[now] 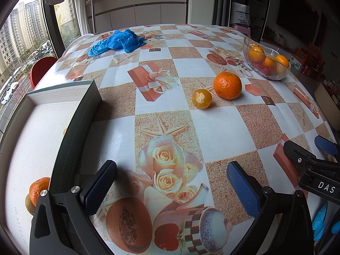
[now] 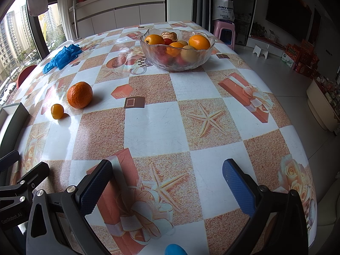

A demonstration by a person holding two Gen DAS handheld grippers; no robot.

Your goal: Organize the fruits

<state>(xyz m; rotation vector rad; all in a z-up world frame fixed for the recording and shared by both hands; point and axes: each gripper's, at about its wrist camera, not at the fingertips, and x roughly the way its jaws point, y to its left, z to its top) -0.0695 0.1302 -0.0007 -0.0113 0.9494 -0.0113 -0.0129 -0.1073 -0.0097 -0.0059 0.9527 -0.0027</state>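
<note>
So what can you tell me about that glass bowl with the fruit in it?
The glass bowl is clear, with a wavy, scalloped rim and a textured wall. It stands upright on the checkered tablecloth, toward the table's far side. It is heaped with fruit: oranges, some paler yellowish fruit and something red lower down, seen through the glass. Neither pair of tongs touches it; the loose orange and small yellow fruit lie apart from it.

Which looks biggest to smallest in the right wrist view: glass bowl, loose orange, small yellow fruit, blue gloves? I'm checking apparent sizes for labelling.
1. glass bowl
2. blue gloves
3. loose orange
4. small yellow fruit
The gloves lie farther away and crumpled, so their place over the orange is unsure.
</note>
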